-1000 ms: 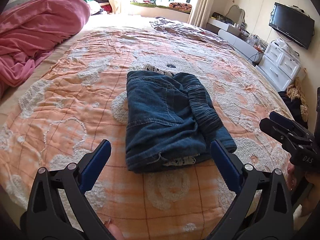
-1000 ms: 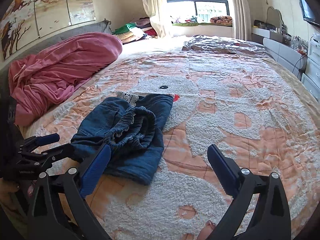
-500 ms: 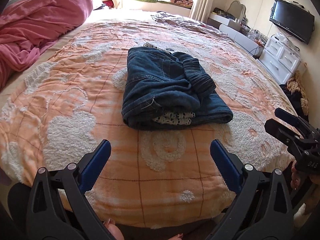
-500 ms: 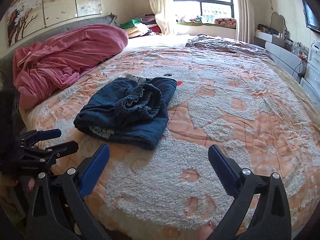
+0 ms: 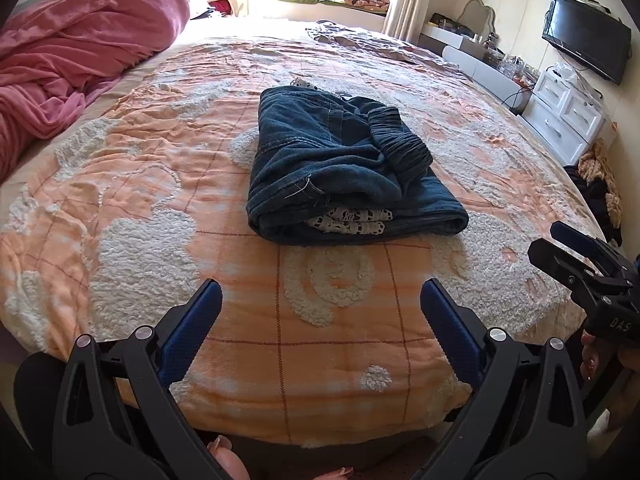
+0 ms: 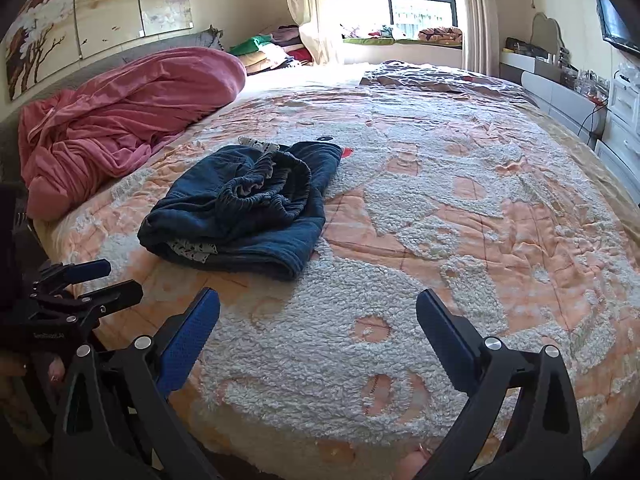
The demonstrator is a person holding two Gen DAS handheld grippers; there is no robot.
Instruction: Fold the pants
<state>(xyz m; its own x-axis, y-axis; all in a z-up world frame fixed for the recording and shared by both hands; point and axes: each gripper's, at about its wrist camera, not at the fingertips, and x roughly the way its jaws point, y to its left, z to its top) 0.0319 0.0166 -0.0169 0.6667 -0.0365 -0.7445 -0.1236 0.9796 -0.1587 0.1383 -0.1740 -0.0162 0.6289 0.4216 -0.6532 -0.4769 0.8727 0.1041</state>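
Observation:
Dark blue denim pants (image 5: 340,164) lie folded into a compact bundle on the orange and white bedspread (image 5: 132,208), white lace trim poking out at the near end. In the right wrist view the same pants (image 6: 244,208) lie left of centre, elastic waistband on top. My left gripper (image 5: 320,304) hangs open over the bed's near edge, well short of the pants, with nothing between its blue pads. My right gripper (image 6: 318,320) is open too, empty, near the bed's front edge. Each gripper shows in the other's view: the right gripper (image 5: 576,256) and the left gripper (image 6: 80,280).
A pink blanket (image 5: 76,52) is heaped at the bed's left. A crumpled brown cover (image 6: 436,76) lies at the far end by the window. White drawers (image 5: 568,116), a wall television (image 5: 586,36) and a clothes heap (image 5: 600,184) stand right of the bed.
Both grippers have pulled back from the pants toward the bed's near edge; the folded bundle now lies farther away and has not moved. Both jaws stayed open.

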